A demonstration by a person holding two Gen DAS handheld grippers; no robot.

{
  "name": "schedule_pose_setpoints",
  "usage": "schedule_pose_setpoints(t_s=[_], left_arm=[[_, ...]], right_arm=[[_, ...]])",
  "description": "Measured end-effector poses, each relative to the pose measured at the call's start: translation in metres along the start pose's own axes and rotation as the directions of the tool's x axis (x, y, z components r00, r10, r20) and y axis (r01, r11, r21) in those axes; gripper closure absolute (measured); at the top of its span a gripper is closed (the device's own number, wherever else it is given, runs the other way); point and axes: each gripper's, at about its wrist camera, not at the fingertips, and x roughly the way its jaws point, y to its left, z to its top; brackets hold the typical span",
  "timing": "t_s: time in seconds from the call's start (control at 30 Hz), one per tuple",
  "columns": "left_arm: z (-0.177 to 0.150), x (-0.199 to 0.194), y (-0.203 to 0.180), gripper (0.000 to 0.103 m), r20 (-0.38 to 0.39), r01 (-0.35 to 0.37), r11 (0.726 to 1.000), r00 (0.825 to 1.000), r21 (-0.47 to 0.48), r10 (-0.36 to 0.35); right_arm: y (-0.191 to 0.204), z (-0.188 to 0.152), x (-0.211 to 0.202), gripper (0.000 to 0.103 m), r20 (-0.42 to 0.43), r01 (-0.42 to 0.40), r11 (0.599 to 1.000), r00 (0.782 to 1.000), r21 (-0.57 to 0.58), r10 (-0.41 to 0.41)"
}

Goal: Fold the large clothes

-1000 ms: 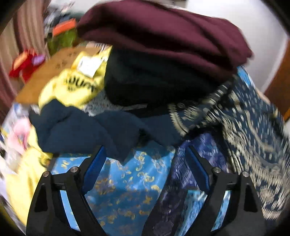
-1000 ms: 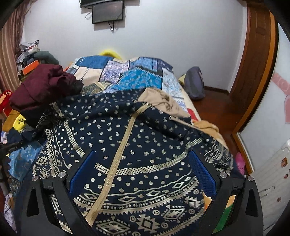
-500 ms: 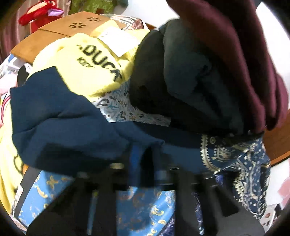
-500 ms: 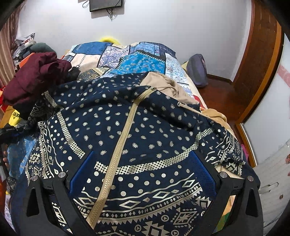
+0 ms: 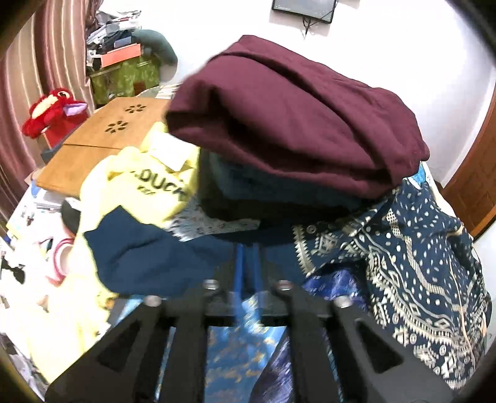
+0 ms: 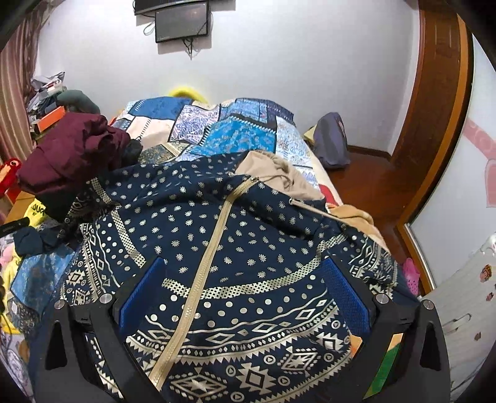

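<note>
- one navy patterned zip hoodie (image 6: pixel 248 248);
- one maroon folded garment (image 5: pixel 294 124);
- one yellow printed shirt (image 5: pixel 155 183);
- one plain navy garment (image 5: pixel 148 248);
- one red plush toy (image 5: pixel 52 111);
- one wall-mounted screen (image 6: pixel 181 20);
- two grippers: left gripper (image 5: pixel 247 263), right gripper (image 6: pixel 245 297)

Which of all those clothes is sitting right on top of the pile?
The maroon garment. It lies folded above the dark garment, while the yellow one and the patterned navy jacket lie lower, beside the stack.

The left gripper (image 5: pixel 247 257), wide open a second ago, now has its blue-padded fingers (image 5: pixel 238 263) pinched together on the plain navy fabric garment (image 5: pixel 148 251).
</note>
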Motion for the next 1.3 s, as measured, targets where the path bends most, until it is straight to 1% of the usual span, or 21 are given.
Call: schedule_pose_setpoints(t_s=[0.03,0.07,0.1,0.13,0.2,0.27,0.37,0.43,0.53,0.57,0.63,0.7,0.73,0.77,0.8,0.87,0.93,1.03,1.1,1.2,1.3], left_arm=[[0.000,-0.004,0.007,0.051,-0.006,-0.021,1.000,1.000,-0.009,0.021],[-0.001,-0.007,0.018,0.023,-0.001,-0.053,0.998,0.999,-0.029,0.053],[-0.002,-0.010,0.030,0.015,0.019,-0.082,0.995,0.996,-0.054,0.084],[-0.004,-0.007,0.042,0.015,0.023,-0.102,0.992,0.994,-0.072,0.104],[-0.005,0.001,0.069,0.015,-0.022,-0.118,0.985,0.993,-0.123,0.116],[-0.010,0.012,0.092,0.015,-0.057,-0.103,0.976,0.994,-0.190,0.094],[-0.018,0.039,0.125,0.015,-0.121,-0.108,0.951,0.990,-0.289,0.075],[-0.022,0.055,0.141,0.015,-0.145,-0.098,0.934,0.988,-0.345,0.050],[-0.027,0.083,0.157,0.022,-0.165,-0.071,0.906,0.986,-0.416,0.002],[-0.027,0.090,0.160,0.028,-0.166,-0.062,0.898,0.986,-0.435,-0.012],[-0.025,0.096,0.160,0.034,-0.149,-0.061,0.894,0.989,-0.443,-0.007],[-0.023,0.094,0.155,0.050,-0.139,-0.091,0.906,0.990,-0.414,0.036],[-0.022,0.093,0.151,0.055,-0.137,-0.107,0.913,0.989,-0.395,0.057],[-0.021,0.089,0.148,0.065,-0.133,-0.120,0.920,0.988,-0.373,0.076],[-0.021,0.083,0.145,0.080,-0.127,-0.133,0.927,0.987,-0.351,0.094],[-0.020,0.067,0.139,0.087,-0.110,-0.148,0.940,0.987,-0.308,0.119],[-0.020,0.048,0.133,0.090,-0.081,-0.131,0.950,0.990,-0.285,0.112],[-0.015,0.013,0.114,0.091,-0.027,-0.054,0.965,0.998,-0.255,0.048],[-0.006,-0.013,0.092,0.091,0.015,0.008,0.978,1.000,-0.207,-0.005],[0.009,-0.049,0.050,0.091,0.075,0.080,0.991,0.995,-0.107,-0.072],[0.024,-0.083,0.001,0.091,0.127,0.162,0.987,0.979,-0.005,-0.160]], right_arm=[[0.001,0.000,-0.002,0.002,0.004,0.001,1.000,1.000,-0.005,-0.001],[0.001,-0.001,-0.003,0.002,0.007,0.002,1.000,1.000,-0.008,-0.002],[0.002,-0.001,-0.005,0.002,0.011,0.004,1.000,1.000,-0.011,-0.004],[0.002,-0.001,-0.006,0.002,0.013,0.007,1.000,1.000,-0.013,-0.007],[0.003,-0.003,-0.006,0.002,0.012,0.010,1.000,1.000,-0.011,-0.010],[0.004,-0.003,-0.003,0.002,0.002,0.012,1.000,1.000,-0.007,-0.012],[0.008,-0.003,0.002,0.002,-0.013,0.014,1.000,1.000,-0.008,-0.014],[0.014,-0.003,0.005,0.002,-0.019,0.016,1.000,1.000,-0.019,-0.016],[0.022,-0.003,0.008,0.002,-0.028,0.028,0.999,0.999,-0.046,-0.029],[0.024,-0.004,0.008,0.002,-0.030,0.031,0.998,0.999,-0.054,-0.033],[0.028,-0.005,0.010,0.002,-0.037,0.037,0.997,0.999,-0.070,-0.040],[0.031,-0.005,0.011,0.002,-0.043,0.040,0.996,0.998,-0.077,-0.043],[0.032,-0.005,0.011,0.002,-0.045,0.039,0.996,0.998,-0.079,-0.043],[0.033,-0.005,0.010,0.002,-0.045,0.038,0.996,0.998,-0.081,-0.042],[0.034,-0.005,0.010,0.002,-0.045,0.036,0.996,0.998,-0.083,-0.040],[0.036,-0.005,0.008,0.002,-0.043,0.034,0.995,0.998,-0.089,-0.037],[0.037,-0.005,0.003,0.002,-0.033,0.031,0.995,0.999,-0.098,-0.035],[0.037,-0.004,-0.004,0.002,-0.018,0.025,0.994,0.999,-0.102,-0.027],[0.036,-0.005,-0.009,0.002,-0.009,0.013,0.995,1.000,-0.099,-0.014],[0.033,-0.005,-0.014,0.002,-0.001,-0.008,0.995,1.000,-0.099,0.008],[0.029,-0.006,-0.018,0.002,0.012,-0.018,0.994,1.000,-0.105,0.019]])
